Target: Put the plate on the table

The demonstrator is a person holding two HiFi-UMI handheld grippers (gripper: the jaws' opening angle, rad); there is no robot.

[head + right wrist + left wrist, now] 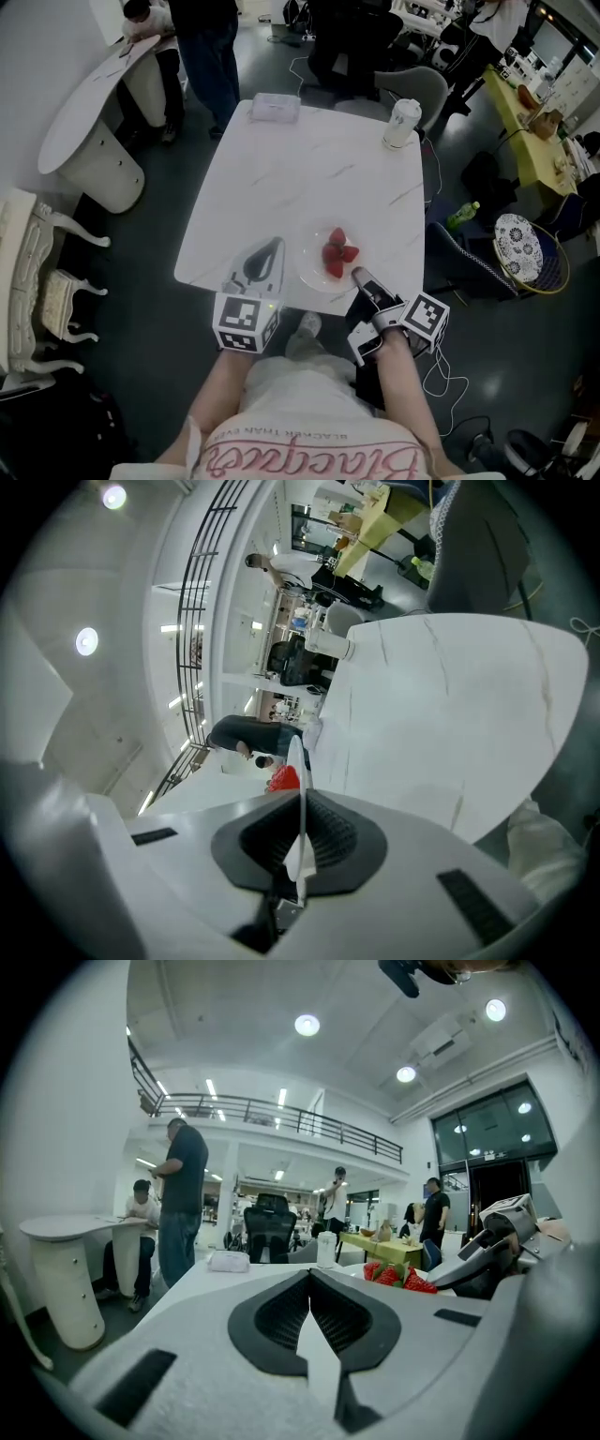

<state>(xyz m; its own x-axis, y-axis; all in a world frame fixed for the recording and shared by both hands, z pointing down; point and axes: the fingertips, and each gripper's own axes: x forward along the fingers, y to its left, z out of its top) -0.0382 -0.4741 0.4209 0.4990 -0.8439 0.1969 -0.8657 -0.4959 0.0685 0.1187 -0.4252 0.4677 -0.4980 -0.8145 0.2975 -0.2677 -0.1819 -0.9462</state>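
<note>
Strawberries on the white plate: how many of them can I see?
3 strawberries, close together on the plate, whose rim the right gripper holds at the table's near edge: one farthest from the person, one at the right, one nearest. Another may be hidden between them.

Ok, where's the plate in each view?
Head view: plate at the table's near edge, right gripper on its rim.
Left gripper view: right of centre, under the strawberries.
Right gripper view: plate edge-on between the shut jaws.
Shared landmark: the strawberries.
</note>
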